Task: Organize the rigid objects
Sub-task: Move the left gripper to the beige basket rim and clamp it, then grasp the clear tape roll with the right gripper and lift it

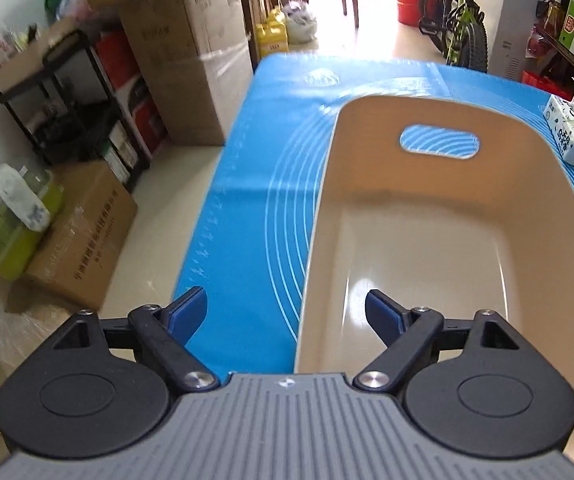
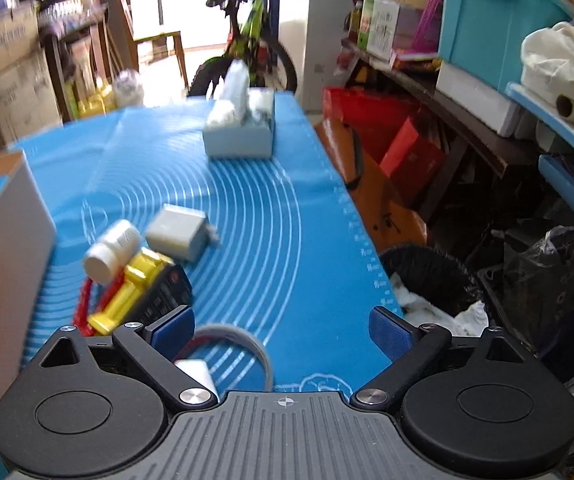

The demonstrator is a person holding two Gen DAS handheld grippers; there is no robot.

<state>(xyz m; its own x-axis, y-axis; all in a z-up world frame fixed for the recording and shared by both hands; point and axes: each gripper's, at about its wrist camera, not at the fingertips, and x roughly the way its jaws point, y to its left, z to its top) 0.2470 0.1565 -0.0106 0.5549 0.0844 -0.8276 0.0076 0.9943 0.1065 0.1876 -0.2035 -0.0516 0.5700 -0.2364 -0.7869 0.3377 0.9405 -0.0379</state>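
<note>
A beige plastic bin (image 1: pixel 439 216) with a handle slot stands empty on the blue mat (image 1: pixel 255 184); its outer wall shows at the left of the right wrist view (image 2: pixel 3 248). My left gripper (image 1: pixel 287 312) is open and empty above the bin's near left rim. My right gripper (image 2: pixel 283 328) is open and empty above the mat (image 2: pixel 271 240). Ahead of it to the left lie a white bottle (image 2: pixel 113 250), a grey charger plug (image 2: pixel 181 238), a yellow and black toy (image 2: pixel 135 292) with a red cord, and a grey tape ring (image 2: pixel 243 344).
A tissue box (image 2: pixel 243 132) stands at the far end of the mat, also seen in the left wrist view (image 1: pixel 571 132). Cardboard boxes (image 1: pixel 191 60) and a black rack (image 1: pixel 71 96) stand left of the table. A bicycle (image 1: pixel 459 16), shelves (image 2: pixel 487 92) and a bin (image 2: pixel 427 276) lie right.
</note>
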